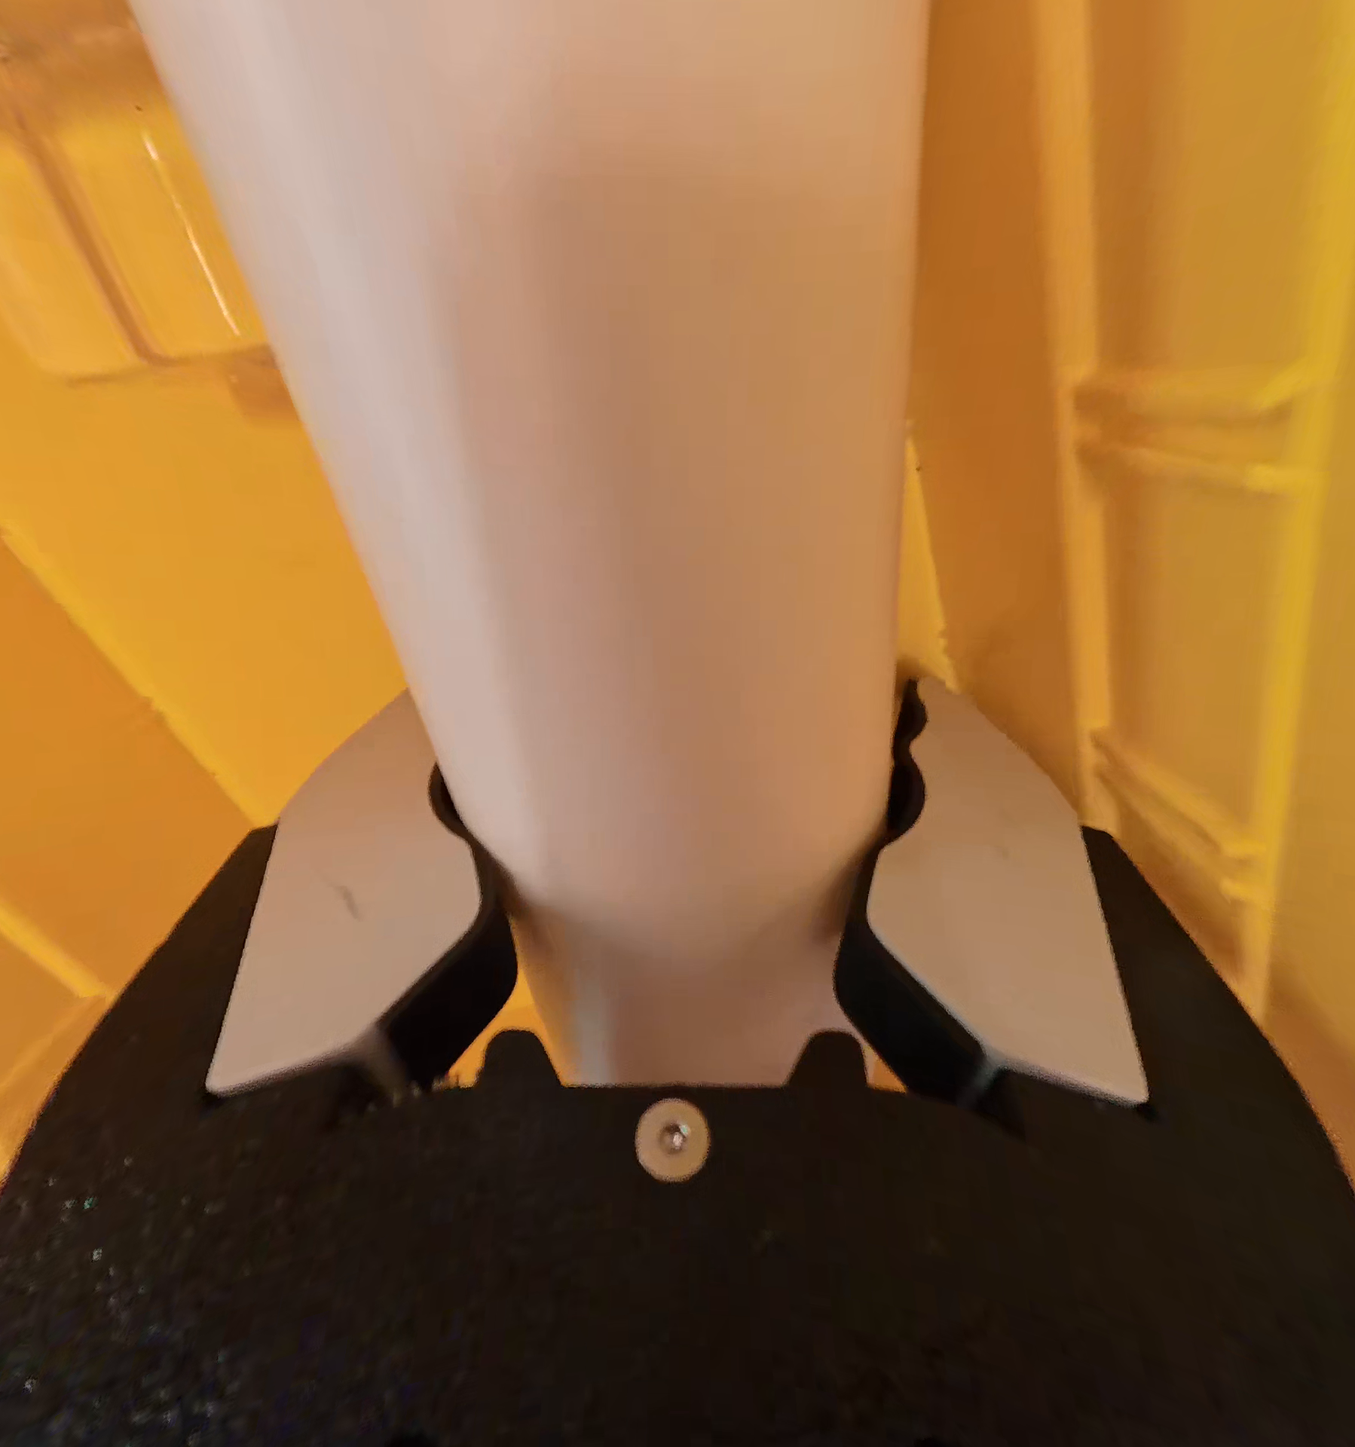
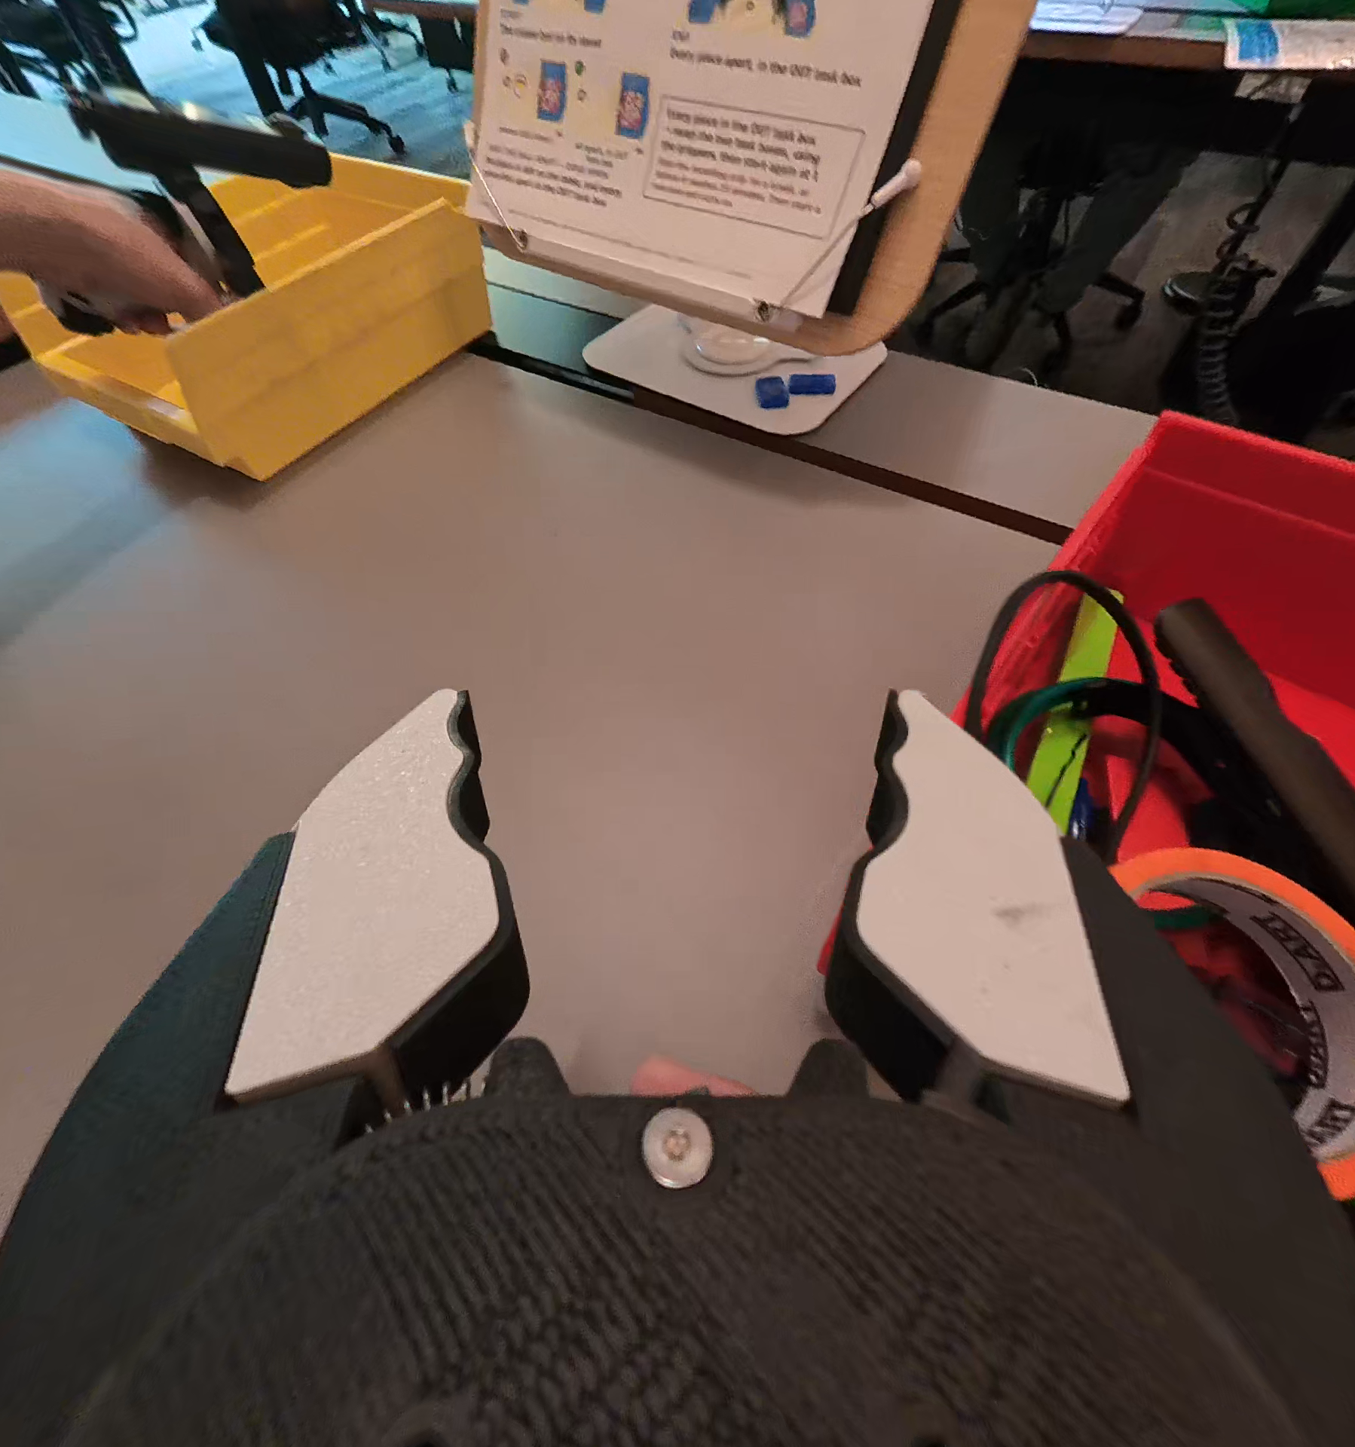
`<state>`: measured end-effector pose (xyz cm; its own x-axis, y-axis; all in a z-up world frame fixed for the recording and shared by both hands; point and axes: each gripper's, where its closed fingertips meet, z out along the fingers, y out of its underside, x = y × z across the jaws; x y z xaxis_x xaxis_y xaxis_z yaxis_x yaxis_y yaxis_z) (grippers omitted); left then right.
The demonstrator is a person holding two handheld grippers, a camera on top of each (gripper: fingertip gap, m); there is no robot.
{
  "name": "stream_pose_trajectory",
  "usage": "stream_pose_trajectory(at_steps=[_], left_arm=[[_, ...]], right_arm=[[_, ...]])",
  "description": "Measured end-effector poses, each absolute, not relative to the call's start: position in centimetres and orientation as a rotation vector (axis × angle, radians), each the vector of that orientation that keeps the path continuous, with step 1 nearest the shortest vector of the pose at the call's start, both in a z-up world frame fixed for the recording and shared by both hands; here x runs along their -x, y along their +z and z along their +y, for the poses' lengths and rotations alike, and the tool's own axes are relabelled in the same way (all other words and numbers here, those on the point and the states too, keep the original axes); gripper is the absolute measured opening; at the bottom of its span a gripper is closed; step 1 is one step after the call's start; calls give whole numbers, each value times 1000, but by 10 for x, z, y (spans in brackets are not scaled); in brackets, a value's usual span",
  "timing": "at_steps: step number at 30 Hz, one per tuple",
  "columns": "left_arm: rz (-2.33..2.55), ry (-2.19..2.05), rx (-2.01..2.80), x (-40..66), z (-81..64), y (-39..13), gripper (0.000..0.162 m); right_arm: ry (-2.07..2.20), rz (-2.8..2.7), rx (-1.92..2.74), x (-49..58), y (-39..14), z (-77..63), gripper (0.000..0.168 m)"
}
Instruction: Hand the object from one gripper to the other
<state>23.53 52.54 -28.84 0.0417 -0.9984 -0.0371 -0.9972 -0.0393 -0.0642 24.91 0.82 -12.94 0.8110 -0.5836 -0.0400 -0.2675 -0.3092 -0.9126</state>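
Note:
In the left wrist view a smooth, pale white tapered object (image 1: 604, 485) runs up between my left gripper's (image 1: 670, 728) fingers, inside a yellow bin (image 1: 1175, 548). The jaws stand wide apart on either side of it, and its sides reach both pads. Its far end is out of frame. In the right wrist view a hand holds the left gripper (image 2: 189, 227) down into the yellow bin (image 2: 322, 360) at the far left. My right gripper (image 2: 678, 705) is open and empty above the grey table (image 2: 580, 587).
A red bin (image 2: 1246, 532) at the right holds an orange tape roll (image 2: 1285, 1018), cables and a black tube. A stand with a printed sheet (image 2: 698, 141) is at the back, with two small blue pieces (image 2: 796, 389) on its base. Office chairs stand beyond. There is about 55 cm between the tips of the two grippers.

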Motion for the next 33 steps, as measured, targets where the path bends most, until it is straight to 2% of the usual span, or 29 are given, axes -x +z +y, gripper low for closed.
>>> stream_pose_trajectory(at_steps=[4, 8, 11, 15, 19, 22, 26, 33], left_arm=[[2196, 54, 2062, -222, 538, -281, 103], [2176, -229, 2061, -220, 534, -252, 102], [2088, -558, 1996, -225, 526, -206, 102], [1996, -1099, 1751, -221, 478, -119, 102], [2072, -1619, 1360, -195, 382, -54, 103], [2103, -1960, 1047, -170, 306, -24, 103], [2144, -2129, 782, -146, 226, -27, 103], [2335, -2161, 553, -92, 143, -68, 103]], right_arm=[[-354, 616, 1863, -245, -112, 14, 93], [-388, 585, 1860, -243, -106, 10, 89], [-362, 567, 1861, -239, -113, 12, 88], [-264, 474, 1782, -229, -104, 42, 92], [-151, 302, 1610, -216, -51, 100, 99], [-30, 173, 1500, -205, 2, 148, 104], [229, 18, 1582, -165, 20, 199, 118], [271, -123, 1449, -121, 22, 194, 123]])
